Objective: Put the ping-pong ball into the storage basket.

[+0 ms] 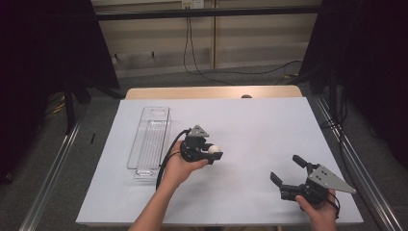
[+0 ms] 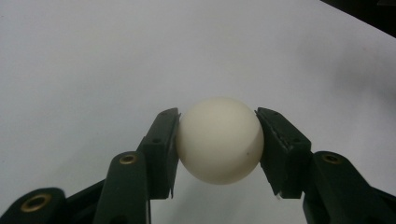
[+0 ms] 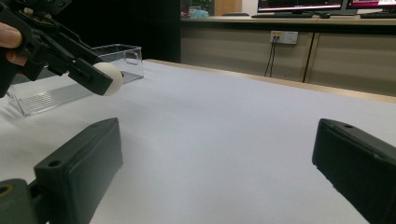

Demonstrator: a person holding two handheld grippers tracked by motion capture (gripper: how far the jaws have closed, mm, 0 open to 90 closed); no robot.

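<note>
Two matte black jaws of the left gripper clamp a smooth, round, cream-white ball from either side, their flat ribbed pads pressed against its widest part; brass-coloured rivets sit in the jaw links below it. Seen from the high view, the ball pokes out at the tip of that gripper, held above the pale, matte white table cover, with the person's left hand wrapped around the gripper's body and a grey three-cornered plate on top. Just to the left of this gripper lies a long, clear plastic tray, rectangular with thin upright walls and a finely ribbed floor; in the right gripper view its glossy wall stands just behind the held ball. Well apart, toward the near right of the cover, the right gripper rests in the right hand with its blocky black jaws spread wide and nothing between them, only bare cover. A light wooden table edge shows beyond the cover's far side.
</note>
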